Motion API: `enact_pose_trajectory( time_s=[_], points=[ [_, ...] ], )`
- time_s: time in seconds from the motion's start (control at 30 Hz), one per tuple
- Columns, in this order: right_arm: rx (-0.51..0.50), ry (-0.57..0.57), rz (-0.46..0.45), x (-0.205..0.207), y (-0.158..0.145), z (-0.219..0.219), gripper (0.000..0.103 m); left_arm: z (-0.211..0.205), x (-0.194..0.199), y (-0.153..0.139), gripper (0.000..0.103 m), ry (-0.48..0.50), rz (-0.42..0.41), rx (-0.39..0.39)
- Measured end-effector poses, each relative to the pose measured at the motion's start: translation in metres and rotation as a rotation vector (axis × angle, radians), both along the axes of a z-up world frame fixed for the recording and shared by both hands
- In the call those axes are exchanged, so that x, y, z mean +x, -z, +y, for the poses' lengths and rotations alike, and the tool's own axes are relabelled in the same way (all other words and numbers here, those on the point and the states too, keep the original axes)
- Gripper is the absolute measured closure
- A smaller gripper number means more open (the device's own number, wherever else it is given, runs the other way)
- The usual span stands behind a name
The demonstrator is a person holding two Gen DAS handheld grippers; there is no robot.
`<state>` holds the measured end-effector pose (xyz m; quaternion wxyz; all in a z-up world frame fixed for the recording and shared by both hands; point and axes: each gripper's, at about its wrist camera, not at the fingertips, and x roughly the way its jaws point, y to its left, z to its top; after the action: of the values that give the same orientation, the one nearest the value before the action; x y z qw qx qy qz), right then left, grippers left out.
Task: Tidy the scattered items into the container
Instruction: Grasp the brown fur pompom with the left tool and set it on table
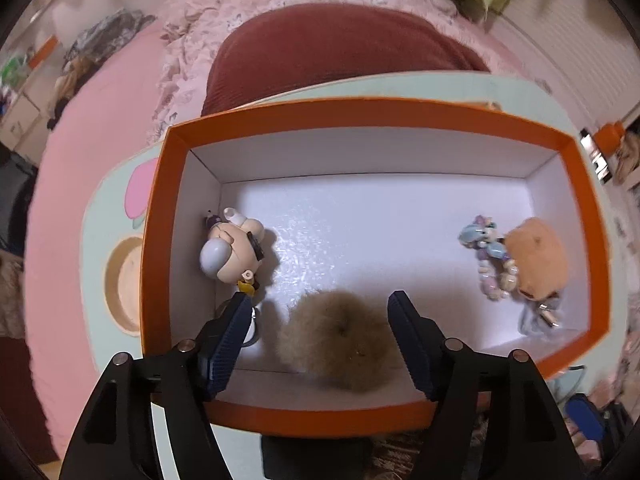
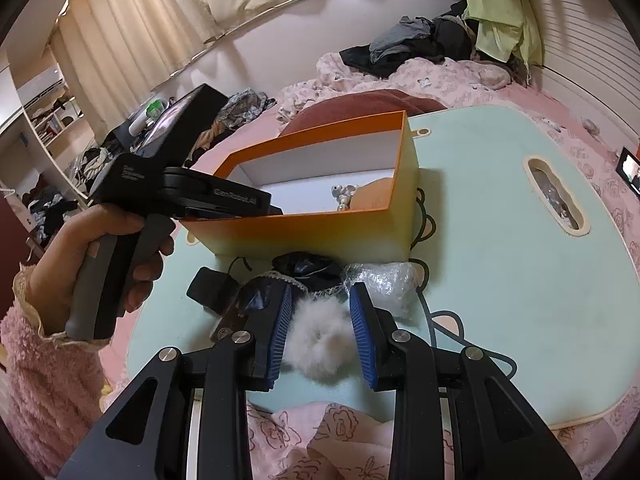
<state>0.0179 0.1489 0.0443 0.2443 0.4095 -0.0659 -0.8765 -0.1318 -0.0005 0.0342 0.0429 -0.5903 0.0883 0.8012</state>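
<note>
Inside the orange box (image 1: 160, 216), brown pompom (image 1: 336, 338) between the spread left gripper (image 1: 320, 300) — untouched, right gripper (image 2: 320, 304) pinching white pompom (image 2: 318, 340).

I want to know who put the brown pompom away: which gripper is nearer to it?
Left. The left gripper hangs open directly over the brown pompom in the orange box; the right gripper is outside, shut on a white pompom.

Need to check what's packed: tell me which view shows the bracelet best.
Left wrist view: it looks straight down into the box, so the whole beaded bracelet shows beside the orange plush. Right wrist view shows only a few beads above the box's near wall.
</note>
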Motion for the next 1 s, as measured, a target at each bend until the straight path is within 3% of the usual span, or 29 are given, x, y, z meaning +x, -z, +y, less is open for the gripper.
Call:
enact_pose_trajectory(
  time_s=[0.07,0.1,0.13,0.17,0.3,0.43,0.5,0.53,0.67,0.77,0.8,0.83,0.87,0.9,0.93,1.0],
  points=[
    [-0.002,0.001,-0.003,-0.001,0.0,0.001,0.071,0.005,0.0,0.004,0.04,0.019,0.018,-0.069],
    [-0.003,0.002,-0.004,-0.001,0.0,0.001,0.071,0.005,0.001,0.004,0.049,0.026,0.022,-0.061],
    [-0.005,0.004,-0.004,-0.002,0.0,0.002,0.071,0.005,0.001,0.003,0.069,0.024,0.013,-0.022],
    [-0.006,0.006,-0.005,-0.002,0.0,0.002,0.071,0.004,0.002,0.002,0.082,0.016,0.011,-0.001],
    [-0.007,0.007,-0.007,-0.002,0.001,0.003,0.071,0.0,0.006,0.001,0.082,0.013,0.022,0.036],
    [-0.008,0.005,-0.035,-0.006,0.005,0.004,0.071,-0.012,0.006,-0.012,0.085,-0.007,0.04,0.159],
    [-0.015,0.009,-0.047,-0.008,0.006,0.006,0.071,-0.016,0.009,-0.024,0.09,-0.012,0.071,0.188],
    [-0.018,0.012,-0.048,-0.008,0.006,0.007,0.071,-0.017,0.012,-0.03,0.098,-0.012,0.089,0.201],
    [-0.028,0.02,-0.048,-0.011,0.005,0.01,0.071,-0.03,0.026,-0.065,0.099,-0.002,0.174,0.289],
    [-0.034,0.028,-0.057,-0.014,0.005,0.011,0.071,-0.036,0.041,-0.083,0.099,0.008,0.226,0.302],
    [-0.037,0.028,-0.063,-0.015,0.006,0.011,0.071,-0.034,0.041,-0.083,0.098,0.023,0.215,0.284],
    [-0.038,0.028,-0.067,-0.016,0.006,0.011,0.071,-0.033,0.038,-0.079,0.089,0.037,0.193,0.26],
    [-0.038,0.025,-0.069,-0.016,0.007,0.011,0.071,-0.03,0.035,-0.072,0.067,0.037,0.17,0.227],
    [-0.036,0.021,-0.071,-0.015,0.007,0.01,0.071,-0.03,0.033,-0.066,0.052,0.016,0.16,0.196],
    [-0.034,0.018,-0.071,-0.015,0.007,0.009,0.071,-0.031,0.031,-0.061,0.032,-0.009,0.162,0.187],
    [-0.031,0.015,-0.07,-0.014,0.007,0.008,0.071,-0.037,0.023,-0.053,0.028,-0.04,0.144,0.224]
  ],
)
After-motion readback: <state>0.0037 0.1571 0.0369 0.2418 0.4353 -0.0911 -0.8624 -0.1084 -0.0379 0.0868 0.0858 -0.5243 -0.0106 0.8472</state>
